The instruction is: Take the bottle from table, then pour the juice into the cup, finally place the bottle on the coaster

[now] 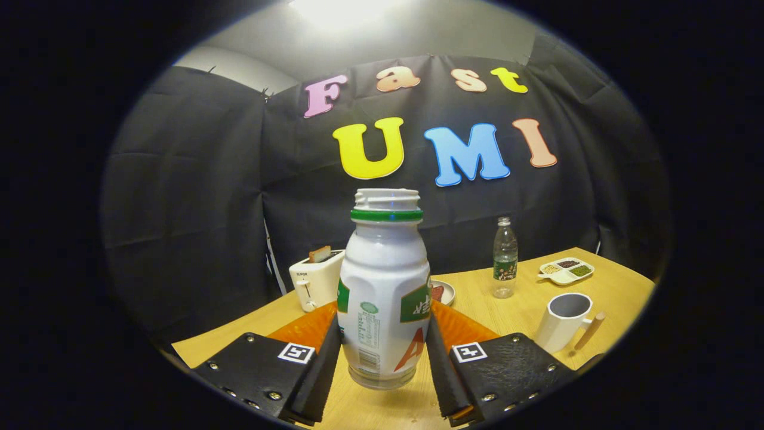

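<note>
A white bottle (384,292) with a green neck ring and no cap stands upright between my two fingers. Both fingers (323,364) press on its sides, so my gripper (384,361) is shut on it. Its base hangs a little above the wooden table (609,286). A white cup (564,321) with a wooden handle stands on the table to the right, just beyond the right finger.
A white toaster (315,278) with a slice of bread in it stands at the back left. A small plate (443,292) peeks out behind the bottle. A clear water bottle (505,258) and a divided white dish (566,270) stand farther back right.
</note>
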Motion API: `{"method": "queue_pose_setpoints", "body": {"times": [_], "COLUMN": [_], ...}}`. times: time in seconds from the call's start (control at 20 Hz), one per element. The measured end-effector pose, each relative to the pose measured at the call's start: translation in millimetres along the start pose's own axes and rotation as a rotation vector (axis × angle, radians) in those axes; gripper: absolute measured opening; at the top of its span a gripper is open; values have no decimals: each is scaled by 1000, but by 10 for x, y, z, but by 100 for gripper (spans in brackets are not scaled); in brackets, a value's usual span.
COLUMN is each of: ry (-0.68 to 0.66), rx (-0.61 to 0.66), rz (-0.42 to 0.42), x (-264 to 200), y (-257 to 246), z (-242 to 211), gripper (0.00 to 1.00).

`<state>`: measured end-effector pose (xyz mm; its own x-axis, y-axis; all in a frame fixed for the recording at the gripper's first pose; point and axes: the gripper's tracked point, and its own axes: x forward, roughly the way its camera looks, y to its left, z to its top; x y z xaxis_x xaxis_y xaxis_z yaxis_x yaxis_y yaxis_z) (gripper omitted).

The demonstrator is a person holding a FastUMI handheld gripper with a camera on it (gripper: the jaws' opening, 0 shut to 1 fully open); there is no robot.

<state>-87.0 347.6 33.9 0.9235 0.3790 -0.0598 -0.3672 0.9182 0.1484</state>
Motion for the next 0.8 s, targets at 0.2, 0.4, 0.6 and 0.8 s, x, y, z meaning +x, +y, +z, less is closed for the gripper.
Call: {"method": "queue_pose_setpoints", "body": {"times": [0.2,0.4,0.6,0.8], "ry": [33,54,71,49], "rx": [80,267,431,577], "rz": [-69,-98,-103,-104], "x": [87,215,338,408], "y": [-220,-423,-586,-713], "z": [-11,-136,-298,-381], "gripper": [69,69,69,69]}}
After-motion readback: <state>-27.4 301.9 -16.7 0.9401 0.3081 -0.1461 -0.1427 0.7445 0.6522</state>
